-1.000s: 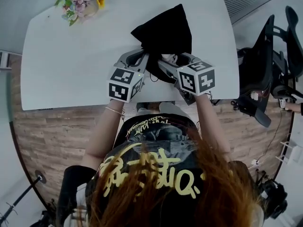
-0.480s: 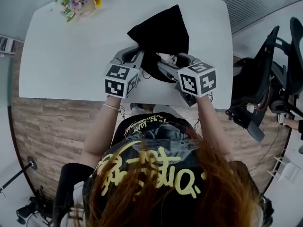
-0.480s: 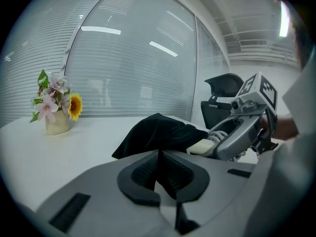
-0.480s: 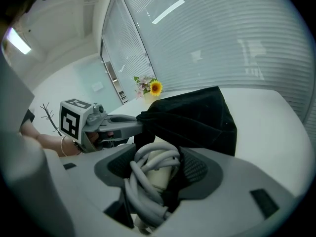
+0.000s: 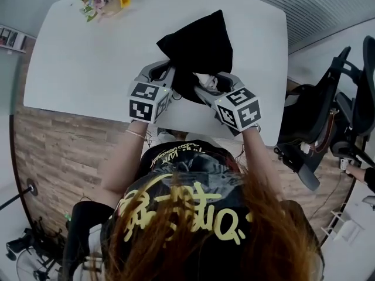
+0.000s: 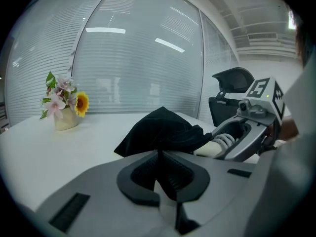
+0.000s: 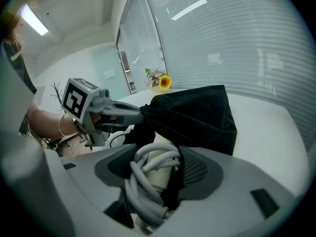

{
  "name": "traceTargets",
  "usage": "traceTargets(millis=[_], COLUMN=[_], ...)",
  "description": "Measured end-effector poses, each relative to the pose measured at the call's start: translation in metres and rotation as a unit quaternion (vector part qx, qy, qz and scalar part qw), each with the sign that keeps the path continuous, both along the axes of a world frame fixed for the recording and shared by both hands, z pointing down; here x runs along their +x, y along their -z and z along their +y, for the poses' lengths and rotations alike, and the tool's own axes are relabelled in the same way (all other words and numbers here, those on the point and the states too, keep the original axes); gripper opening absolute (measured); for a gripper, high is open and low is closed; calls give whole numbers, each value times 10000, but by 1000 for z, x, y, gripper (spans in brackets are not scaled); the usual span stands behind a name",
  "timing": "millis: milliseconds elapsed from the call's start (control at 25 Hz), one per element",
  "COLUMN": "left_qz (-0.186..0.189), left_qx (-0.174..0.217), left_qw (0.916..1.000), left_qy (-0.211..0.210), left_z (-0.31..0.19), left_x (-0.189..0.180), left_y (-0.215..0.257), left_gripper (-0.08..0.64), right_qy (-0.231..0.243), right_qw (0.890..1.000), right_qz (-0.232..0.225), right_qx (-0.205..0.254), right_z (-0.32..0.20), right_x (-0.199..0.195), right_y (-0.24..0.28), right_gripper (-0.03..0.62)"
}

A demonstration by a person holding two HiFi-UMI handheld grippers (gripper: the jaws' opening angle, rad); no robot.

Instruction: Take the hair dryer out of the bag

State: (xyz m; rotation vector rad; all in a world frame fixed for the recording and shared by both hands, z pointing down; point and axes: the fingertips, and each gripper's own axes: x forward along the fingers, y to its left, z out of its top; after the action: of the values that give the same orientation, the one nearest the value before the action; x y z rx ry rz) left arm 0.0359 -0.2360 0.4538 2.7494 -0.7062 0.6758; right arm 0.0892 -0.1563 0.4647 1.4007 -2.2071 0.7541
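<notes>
The left claw (image 6: pixel 159 156) is closed, pinching the near edge of the black bag (image 6: pixel 158 130), which lies on the white counter (image 5: pixel 88 69). The right claw (image 7: pixel 158 169) grips the cream hair dryer (image 7: pixel 161 177), its grey cord (image 7: pixel 143 189) wound round it. The dryer sits at the bag's near opening, partly out.

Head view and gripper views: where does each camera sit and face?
Head view: on the head, looking down at the table; hair and arms show.
Left gripper view: on the left gripper, facing the flowers and bag.
Right gripper view: on the right gripper, shut on the hair dryer.
Shared: both gripper views show the bag.
</notes>
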Motion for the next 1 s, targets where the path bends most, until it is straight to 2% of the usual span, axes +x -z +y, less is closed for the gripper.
traceTargets(millis=[240, 360, 480, 560, 680, 760, 840, 920, 960, 1000], left_qz=[-205, -352, -628, -790, -878, -744, -689, -843, -899, -895], left_qx=[-105, -21, 327, 688, 1105, 1142, 1079, 1057, 1008, 918], left_qw=[9996, 9990, 9969, 9941, 9900, 9904, 9904, 9867, 9847, 9837], left_qy=[158, 271, 340, 291, 15, -230, -526, -904, -1097, -1260], left_z=[9, 11, 15, 19, 25, 28, 27, 23, 22, 22], left_x=[-5, -8, -13, -15, -12, -4, 7, 18, 23, 27], left_y=[-12, -10, 0, 14, 35, 44, 46, 41, 37, 33], left_gripper=[17, 26, 77, 148, 212, 233, 241, 239, 222, 136], right_qy=[421, 442, 471, 429, 155, 90, 84, 26, -33, -105], right_qw=[9979, 9977, 9971, 9974, 9989, 9985, 9984, 9987, 9987, 9988], right_qz=[474, 504, 601, 558, 53, -281, -325, -175, -96, -5], right_qx=[-90, -56, -31, 116, 440, 451, 452, 486, 492, 488], right_z=[5, 5, 4, 3, -3, -9, -16, -22, -26, -29], right_x=[-4, -5, -6, -5, 1, 0, 0, 2, 3, 3], right_y=[-17, -18, -15, -8, 16, 26, 28, 30, 31, 32], right_gripper=[276, 276, 278, 279, 279, 279, 286, 290, 290, 290])
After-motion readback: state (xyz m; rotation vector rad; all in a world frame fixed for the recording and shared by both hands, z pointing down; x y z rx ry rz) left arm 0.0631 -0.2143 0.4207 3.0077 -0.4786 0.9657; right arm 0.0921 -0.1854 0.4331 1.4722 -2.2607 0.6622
